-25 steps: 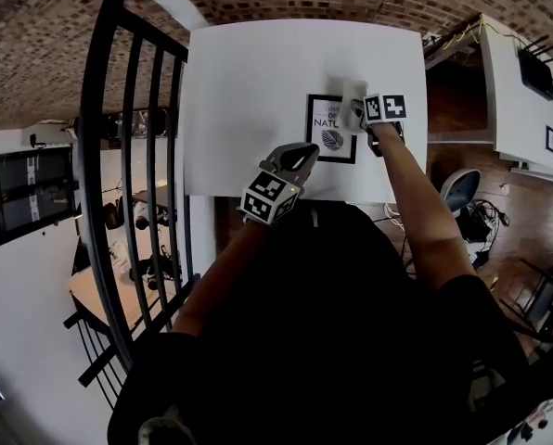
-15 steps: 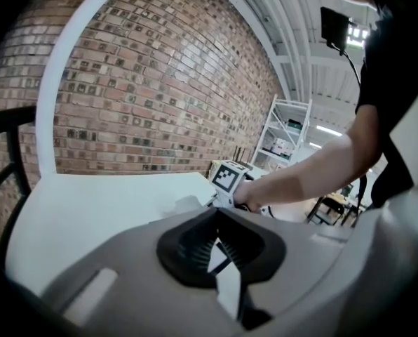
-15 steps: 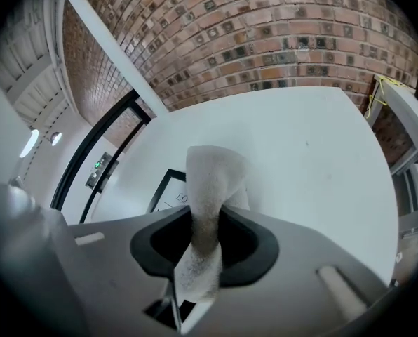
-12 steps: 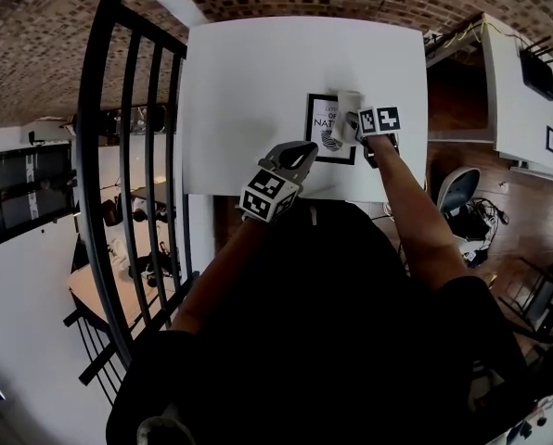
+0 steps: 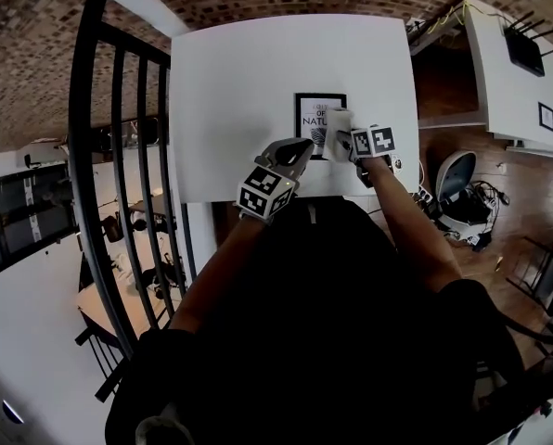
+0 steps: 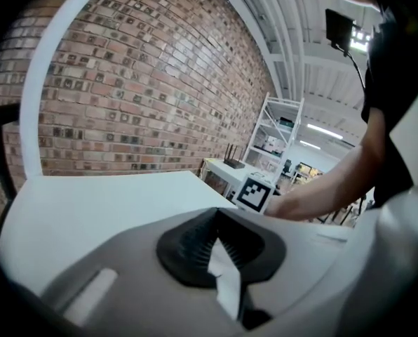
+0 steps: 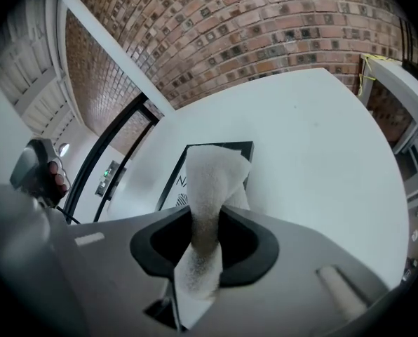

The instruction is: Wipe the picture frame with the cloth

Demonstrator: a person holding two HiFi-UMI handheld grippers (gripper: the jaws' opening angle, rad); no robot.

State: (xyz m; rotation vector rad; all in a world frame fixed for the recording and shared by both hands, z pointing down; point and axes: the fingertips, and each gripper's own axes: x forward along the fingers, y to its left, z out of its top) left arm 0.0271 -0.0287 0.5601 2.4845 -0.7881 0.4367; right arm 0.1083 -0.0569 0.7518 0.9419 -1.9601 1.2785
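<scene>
**Head view: cloth laid on the picture frame at the table's near edge**

Seen from above, the white table (image 5: 239, 82) carries 1 black-bordered picture frame (image 5: 309, 119). It lies flat close to the near edge, right of the middle. The right gripper (image 5: 351, 145) reaches in over the near edge, and its jaws are closed on a white cloth (image 5: 338, 130). The cloth lies across the right part of the frame and covers some of the print.

In the right gripper view the cloth (image 7: 209, 188) rises as a folded strip out of the clamped jaws of the right gripper (image 7: 205, 234). Its free end hangs over the picture frame (image 7: 175, 180), whose black border shows at the left and far sides. Bare table (image 7: 314, 153) runs on toward the far and right edges, with a brick wall (image 7: 265, 27) beyond.

The left gripper (image 5: 295, 151) hovers just left of the frame, over the near edge, apart from both frame and cloth. In the left gripper view the jaws of the left gripper (image 6: 219, 248) are drawn together with no object gripped. Only a thin pale sliver shows between the dark pads. The right forearm (image 6: 321, 192) crosses that view on the right.
</scene>
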